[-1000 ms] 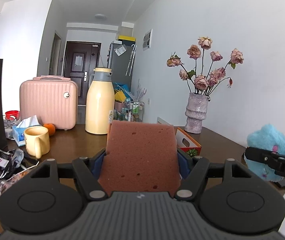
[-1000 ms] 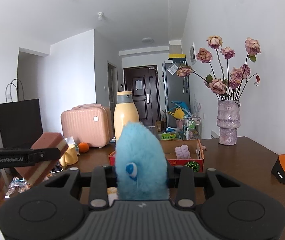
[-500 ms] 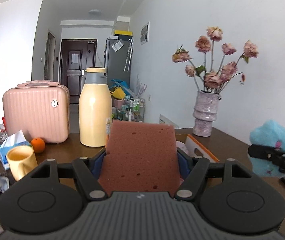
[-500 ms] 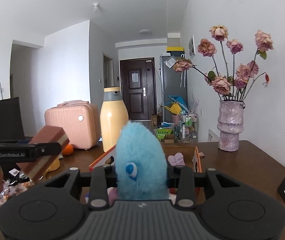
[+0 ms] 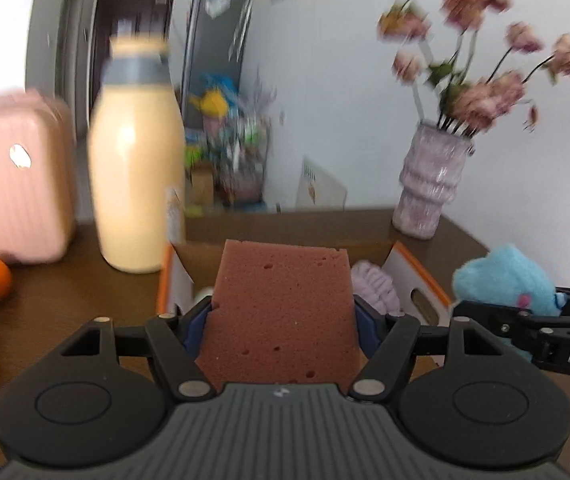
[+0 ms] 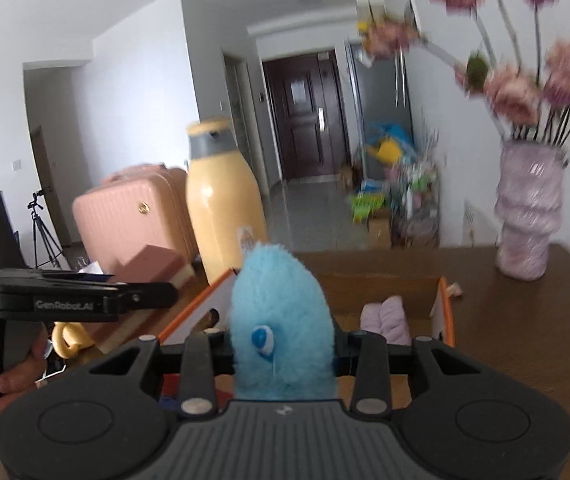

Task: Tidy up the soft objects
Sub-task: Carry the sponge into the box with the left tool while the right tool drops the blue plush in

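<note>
A: Sponge [image 5: 283,312], brown, sits clamped between your left tool's [image 5: 283,320] pads, above the near edge of the open cardboard box [image 5: 413,276].

B: And your right tool [image 6: 281,340]?

A: Clenched on the blue plush toy [image 6: 281,320], the box just ahead of it on the worktop [image 6: 525,340], a lilac plush [image 6: 389,316] lying inside.
</note>
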